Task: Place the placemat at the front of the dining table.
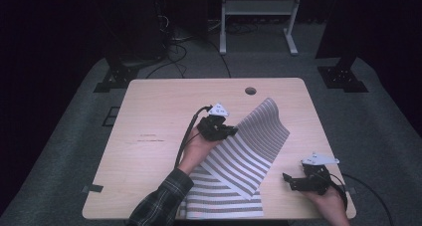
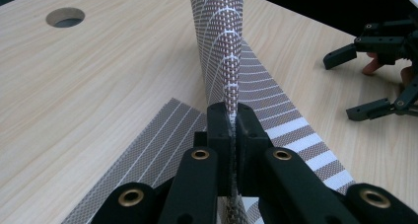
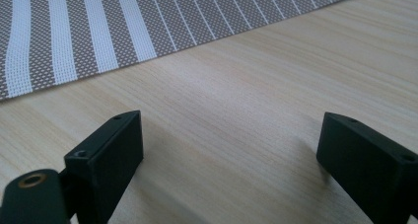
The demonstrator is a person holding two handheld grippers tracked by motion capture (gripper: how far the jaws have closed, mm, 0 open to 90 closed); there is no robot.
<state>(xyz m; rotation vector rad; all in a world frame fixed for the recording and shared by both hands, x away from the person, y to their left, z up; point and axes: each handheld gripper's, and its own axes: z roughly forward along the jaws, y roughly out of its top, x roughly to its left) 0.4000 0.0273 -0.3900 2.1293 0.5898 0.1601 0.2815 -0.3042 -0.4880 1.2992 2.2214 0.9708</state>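
A: Start at the left of the wooden table (image 1: 149, 136) — bare boards there, nothing to work on. What's the left gripper (image 1: 230, 132) doing?

B: Its jaws are clamped tight on an edge of the striped woven placemat (image 1: 249, 151), lifting that edge so the mat arches over itself. In the left gripper view the mat (image 2: 224, 51) rises straight out of the closed jaws, with its other part flat on the table below.

A: And where does the mat sit?

B: Right of the table's middle, running down to the near edge. The lifted part points toward the cable hole (image 1: 250, 91) by the far edge.

A: The right gripper (image 1: 290, 180)?

B: Near the near right corner, jaws wide apart and holding nothing, just off the mat's edge.

A: So how to fold it well?

B: I'd carry the pinched edge level across — low, steady — line the stripes up before letting go, and let the right gripper pin the flat part if it creeps.
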